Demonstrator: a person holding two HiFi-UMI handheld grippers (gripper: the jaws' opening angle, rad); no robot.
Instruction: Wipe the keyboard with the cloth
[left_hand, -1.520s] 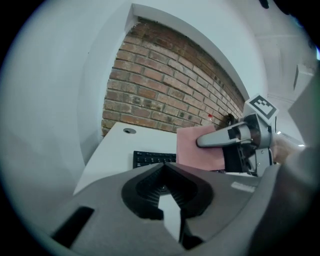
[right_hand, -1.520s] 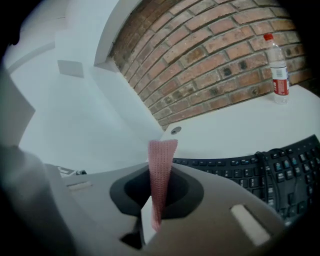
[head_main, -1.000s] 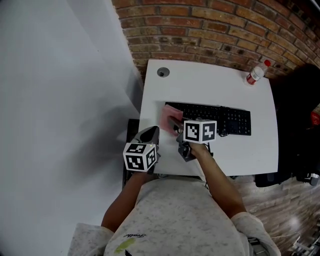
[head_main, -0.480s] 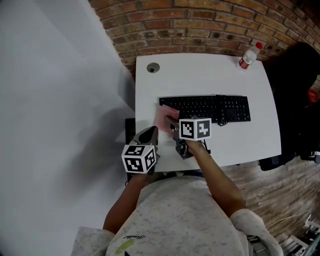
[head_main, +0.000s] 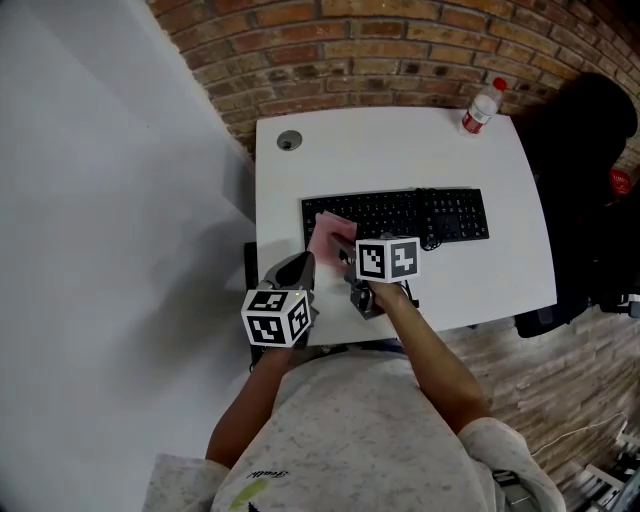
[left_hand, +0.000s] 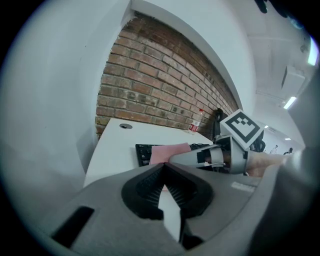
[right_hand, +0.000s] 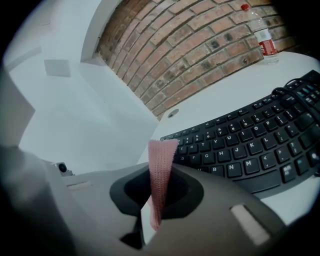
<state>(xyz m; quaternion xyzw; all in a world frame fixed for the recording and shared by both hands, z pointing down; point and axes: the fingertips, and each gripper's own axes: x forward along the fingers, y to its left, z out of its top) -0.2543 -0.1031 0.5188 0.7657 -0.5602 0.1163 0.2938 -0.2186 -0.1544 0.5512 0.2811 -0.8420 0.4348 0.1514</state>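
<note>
On the white table (head_main: 400, 150), a pink cloth (head_main: 328, 238) is being gripped by the fingers of the right gripper (head_main: 346, 254) at the left end of the keyboard (head_main: 420, 212). The fingers of the left gripper (head_main: 300, 268) are being held closed, empty.

The person wore a pale grey, speckled sweatshirt (head_main: 350, 440) – a yellow-green smear and dark script low on its front, its cuffs bunched up the arms. The left gripper (head_main: 303, 262) and right gripper (head_main: 343, 252) were smooth grey moulded plastic, each carrying a white cube (head_main: 275, 315) printed with black square markers. Black ribbed pads (left_hand: 148, 186) lined the jaws.
</note>
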